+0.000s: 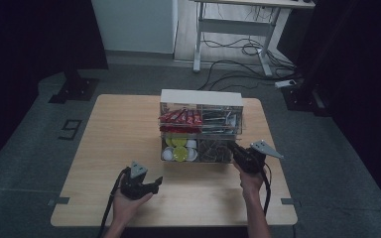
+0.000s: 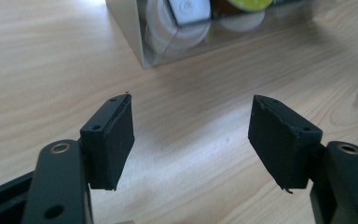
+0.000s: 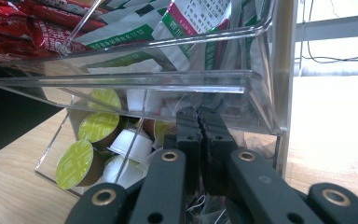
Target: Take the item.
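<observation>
The table [image 2: 51,60] is pale matt wood grain, the organizer [image 3: 256,88] clear glossy plastic holding shiny red foil packets [image 3: 32,28] and foil-lidded capsules [image 3: 74,163], and the gripper pads [image 2: 116,144] are matt black, slightly rough rubber.

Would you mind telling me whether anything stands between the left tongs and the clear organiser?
Nothing visible does. The left tongs stand open over bare table, and the clear organiser lies straight ahead, its near corner unobstructed.
</observation>
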`<state>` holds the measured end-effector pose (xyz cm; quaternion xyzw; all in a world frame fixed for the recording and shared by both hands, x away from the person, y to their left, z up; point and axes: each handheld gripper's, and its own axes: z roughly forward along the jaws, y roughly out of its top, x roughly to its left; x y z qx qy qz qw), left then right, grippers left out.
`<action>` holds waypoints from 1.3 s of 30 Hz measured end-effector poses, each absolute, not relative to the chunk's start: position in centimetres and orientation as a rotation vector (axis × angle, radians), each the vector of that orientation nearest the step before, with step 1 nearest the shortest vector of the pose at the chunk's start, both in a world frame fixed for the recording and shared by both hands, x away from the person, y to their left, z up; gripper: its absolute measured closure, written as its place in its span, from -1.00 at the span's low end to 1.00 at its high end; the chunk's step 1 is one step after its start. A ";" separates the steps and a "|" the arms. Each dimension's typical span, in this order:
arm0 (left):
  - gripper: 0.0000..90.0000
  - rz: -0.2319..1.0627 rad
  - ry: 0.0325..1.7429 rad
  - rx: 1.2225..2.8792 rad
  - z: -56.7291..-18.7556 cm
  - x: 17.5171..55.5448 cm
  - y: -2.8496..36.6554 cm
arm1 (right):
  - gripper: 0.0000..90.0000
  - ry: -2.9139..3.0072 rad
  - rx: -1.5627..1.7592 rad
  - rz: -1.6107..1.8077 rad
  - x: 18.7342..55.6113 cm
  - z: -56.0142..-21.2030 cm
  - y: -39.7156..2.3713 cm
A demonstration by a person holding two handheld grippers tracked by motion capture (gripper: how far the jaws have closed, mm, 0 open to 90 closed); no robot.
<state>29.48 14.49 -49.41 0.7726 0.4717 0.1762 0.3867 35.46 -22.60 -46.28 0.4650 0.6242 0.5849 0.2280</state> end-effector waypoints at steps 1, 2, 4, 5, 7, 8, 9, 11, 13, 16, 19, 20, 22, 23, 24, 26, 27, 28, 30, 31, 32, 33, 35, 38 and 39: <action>-0.30 0.451 1.196 1.966 -49.3 29.6 14.4 | 0.93 1.719 1.280 1.612 35.5 -46.3 -22.6; -0.30 0.458 1.195 1.965 -49.1 29.7 14.2 | 0.93 1.718 1.281 1.615 35.5 -46.3 -22.6; -0.30 0.468 1.186 1.973 -48.9 29.9 13.8 | 0.93 1.717 1.285 1.621 35.5 -46.3 -22.7; -0.30 0.473 1.184 1.974 -48.8 30.0 13.7 | 0.93 1.717 1.286 1.622 35.5 -46.3 -22.7; -0.30 0.478 1.181 1.971 -48.7 30.2 13.4 | 0.93 1.717 1.289 1.622 35.4 -46.3 -22.7; -0.30 0.479 1.178 1.968 -48.6 30.4 13.2 | 0.93 1.717 1.289 1.622 35.4 -46.3 -22.7; -0.29 0.482 1.176 1.964 -48.5 30.5 13.1 | 0.93 1.717 1.290 1.623 35.4 -46.3 -22.7; -0.29 0.484 1.174 1.961 -48.4 30.7 12.8 | 0.93 1.717 1.290 1.623 35.4 -46.3 -22.7; -0.29 0.491 1.174 1.953 -48.3 30.9 12.6 | 0.93 1.718 1.291 1.623 35.4 -46.3 -22.7; -0.26 0.494 1.168 1.949 -48.1 31.1 12.1 | 0.93 1.718 1.293 1.624 35.4 -46.3 -22.7; -0.25 0.506 1.174 1.943 -48.0 31.4 11.5 | 0.93 1.717 1.292 1.624 35.4 -46.3 -22.8; -0.25 0.511 1.170 1.943 -47.9 31.5 11.3 | 0.93 1.717 1.293 1.624 35.4 -46.3 -22.8; -0.25 0.520 1.171 1.939 -47.9 31.8 11.0 | 0.93 1.717 1.294 1.624 35.4 -46.3 -22.8; -0.25 0.521 1.172 1.934 -47.9 31.9 10.9 | 0.93 1.717 1.294 1.624 35.4 -46.3 -22.8; -0.25 0.522 1.176 1.932 -47.8 32.1 10.8 | 0.93 1.717 1.295 1.624 35.4 -46.3 -22.8; -0.25 0.522 1.181 1.919 -47.8 32.4 10.6 | 0.93 1.717 1.295 1.623 35.4 -46.3 -22.8; -0.25 0.523 1.182 1.916 -47.8 32.5 10.5 | 0.93 1.718 1.295 1.623 35.4 -46.3 -22.8; -0.25 0.524 1.183 1.917 -47.8 32.6 10.4 | 0.93 1.718 1.295 1.623 35.4 -46.3 -22.8; -0.25 0.529 1.181 1.917 -47.8 32.7 10.2 | 0.93 1.718 1.297 1.628 35.4 -46.3 -22.8; -0.24 0.532 1.179 1.917 -47.7 32.8 10.1 | 0.93 1.717 1.298 1.628 35.4 -46.3 -22.8; -0.24 0.536 1.177 1.921 -47.7 32.9 9.9 | 0.93 1.717 1.298 1.628 35.4 -46.3 -22.8; -0.24 0.541 1.174 1.921 -47.7 32.9 9.7 | 0.93 1.717 1.298 1.627 35.4 -46.3 -22.8; -0.24 0.547 1.171 1.922 -47.7 33.1 9.4 | 0.93 1.716 1.299 1.627 35.4 -46.3 -22.8; -0.24 0.549 1.163 1.926 -47.8 33.4 8.8 | 0.93 1.716 1.299 1.628 35.4 -46.3 -22.8; -0.24 0.550 1.162 1.929 -47.8 33.5 8.6 | 0.93 1.716 1.299 1.629 35.4 -46.3 -22.8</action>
